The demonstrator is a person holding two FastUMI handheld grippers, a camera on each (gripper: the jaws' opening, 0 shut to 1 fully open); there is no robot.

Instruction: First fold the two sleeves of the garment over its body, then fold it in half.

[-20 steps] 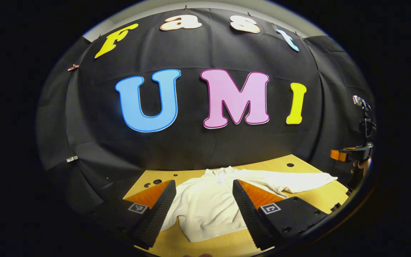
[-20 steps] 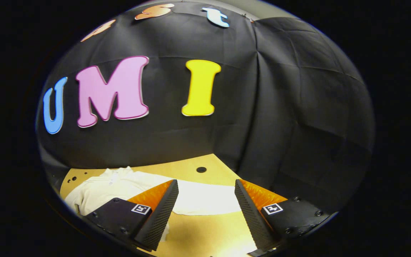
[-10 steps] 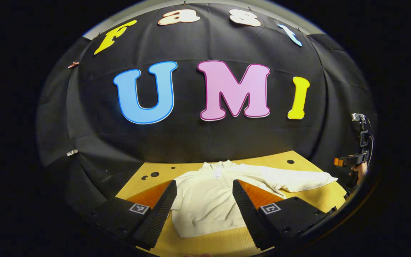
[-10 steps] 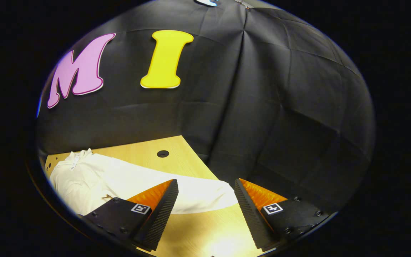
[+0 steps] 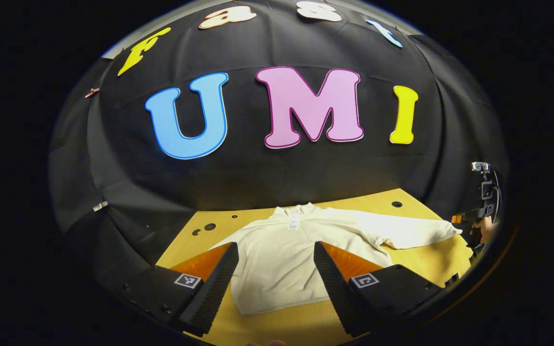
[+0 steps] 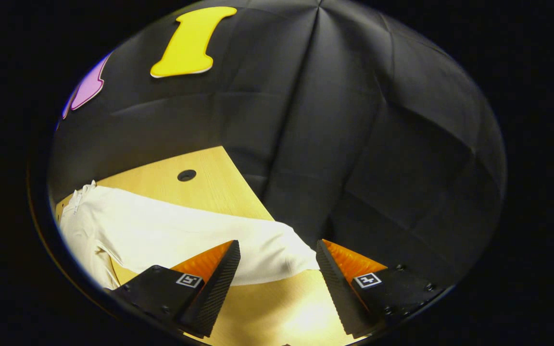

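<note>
A cream long-sleeved garment [image 5: 282,259] lies flat on the wooden table [image 5: 416,266], collar toward the back wall. One sleeve [image 5: 407,233] stretches out to the right; the other is hidden behind my left finger. My left gripper [image 5: 274,283] is open above the garment's body, holding nothing. In the right gripper view the outstretched sleeve [image 6: 185,238] runs across the table, and its cuff [image 6: 298,257] lies between the fingers of my right gripper [image 6: 277,283], which is open above it. That right gripper [image 5: 476,216] and a hand also appear far right in the left gripper view.
The table [image 6: 209,185] has round holes, one [image 6: 186,175] behind the sleeve and a few [image 5: 207,227] at the back left. Black cloth walls close in behind and to the right, right at the table's edge by the cuff.
The right gripper has swung right and dipped down toward the sleeve's cuff, which now sits between its fingers. The left gripper tilted down slightly over the garment's body. Both stayed open.
</note>
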